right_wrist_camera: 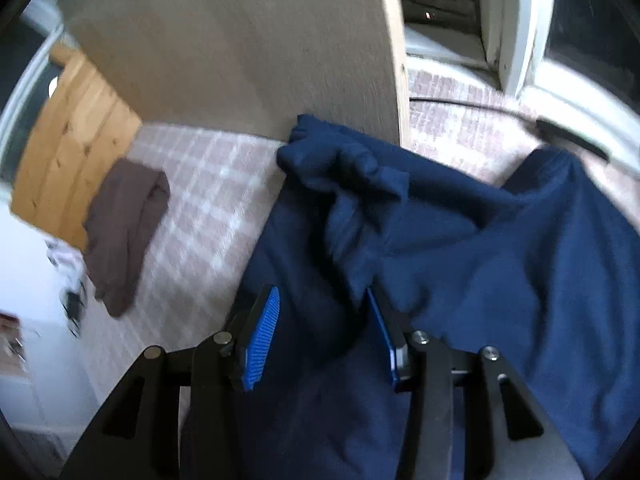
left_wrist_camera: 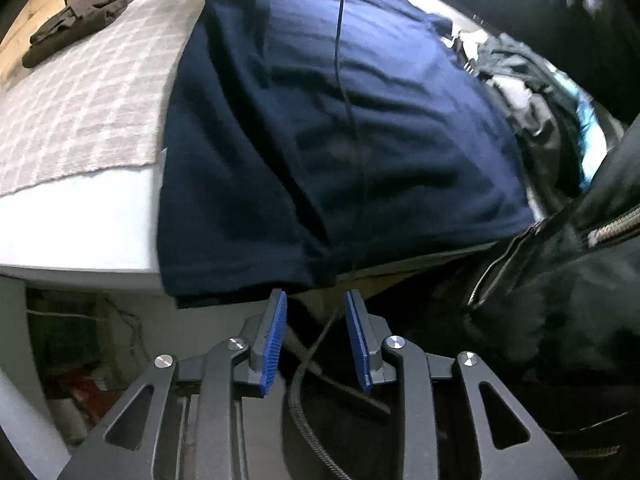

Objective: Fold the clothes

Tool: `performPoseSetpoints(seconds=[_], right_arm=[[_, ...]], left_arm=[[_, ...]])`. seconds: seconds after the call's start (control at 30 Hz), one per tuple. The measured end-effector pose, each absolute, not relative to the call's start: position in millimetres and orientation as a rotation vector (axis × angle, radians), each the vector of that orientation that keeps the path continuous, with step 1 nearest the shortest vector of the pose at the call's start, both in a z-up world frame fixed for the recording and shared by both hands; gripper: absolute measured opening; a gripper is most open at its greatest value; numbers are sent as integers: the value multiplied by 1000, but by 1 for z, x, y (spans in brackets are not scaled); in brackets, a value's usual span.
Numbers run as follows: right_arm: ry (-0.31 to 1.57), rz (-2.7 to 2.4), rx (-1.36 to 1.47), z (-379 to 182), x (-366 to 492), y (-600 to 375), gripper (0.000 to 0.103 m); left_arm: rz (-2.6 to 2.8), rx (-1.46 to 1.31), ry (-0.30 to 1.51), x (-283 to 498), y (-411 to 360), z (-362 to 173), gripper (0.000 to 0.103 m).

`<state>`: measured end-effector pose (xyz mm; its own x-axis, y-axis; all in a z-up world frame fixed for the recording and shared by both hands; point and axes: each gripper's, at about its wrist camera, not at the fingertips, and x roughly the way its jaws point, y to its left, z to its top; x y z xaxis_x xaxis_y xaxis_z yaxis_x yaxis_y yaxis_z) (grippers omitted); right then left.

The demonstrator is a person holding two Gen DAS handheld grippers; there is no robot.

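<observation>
The navy T-shirt point(left_wrist_camera: 320, 128) lies spread over the worktop point(left_wrist_camera: 80, 220), a white slab whose front edge the shirt's hem overhangs; in the right wrist view the same shirt point(right_wrist_camera: 500, 240) is rumpled, one sleeve bunched up against an upright pale wooden board point(right_wrist_camera: 240, 40) that stands on the surface. A pinkish-grey checked cloth point(left_wrist_camera: 80, 112) covers most of the worktop and stops short of the front edge, leaving a bare white strip there. Behind the board, a white-framed window point(right_wrist_camera: 516, 40) runs along the far side, and knotty pine panelling point(right_wrist_camera: 76, 140) shows at the left. A heap of mixed dark and light clothes point(left_wrist_camera: 532, 92) sits just beside the shirt on its right, and a person's dark zipped jacket point(left_wrist_camera: 560, 280) fills the lower right corner. A folded brown garment point(left_wrist_camera: 80, 20) rests on the checked cloth, well apart from the shirt. The right tool point(right_wrist_camera: 324, 332) stands with its blue pads apart over the shirt, a fold of fabric between them but not clamped. The left tool point(left_wrist_camera: 316, 340) hangs just off the worktop's front edge below the hem, pads apart with nothing held, a braided cable point(left_wrist_camera: 304, 380) passing through the gap.
</observation>
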<state>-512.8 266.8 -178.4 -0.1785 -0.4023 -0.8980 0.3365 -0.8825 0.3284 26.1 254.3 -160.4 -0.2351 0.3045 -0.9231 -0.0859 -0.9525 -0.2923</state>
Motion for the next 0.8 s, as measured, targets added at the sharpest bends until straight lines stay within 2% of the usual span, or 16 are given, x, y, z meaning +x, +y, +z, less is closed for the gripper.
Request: performPoseSetpoints(seconds=[0.1, 0.2, 0.5, 0.8], right_arm=[[2, -2114, 1589, -161, -509, 267, 44], [8, -2122, 1591, -158, -509, 266, 51], [59, -2068, 1643, -191, -506, 249, 51], [-31, -2046, 1662, -192, -505, 265, 51]], left_arm=[[2304, -1726, -252, 12, 264, -164, 33], [2358, -1690, -185, -4, 278, -167, 33], [2388, -1767, -103, -20, 284, -187, 32], [2382, -1784, -52, -25, 287, -192, 22]])
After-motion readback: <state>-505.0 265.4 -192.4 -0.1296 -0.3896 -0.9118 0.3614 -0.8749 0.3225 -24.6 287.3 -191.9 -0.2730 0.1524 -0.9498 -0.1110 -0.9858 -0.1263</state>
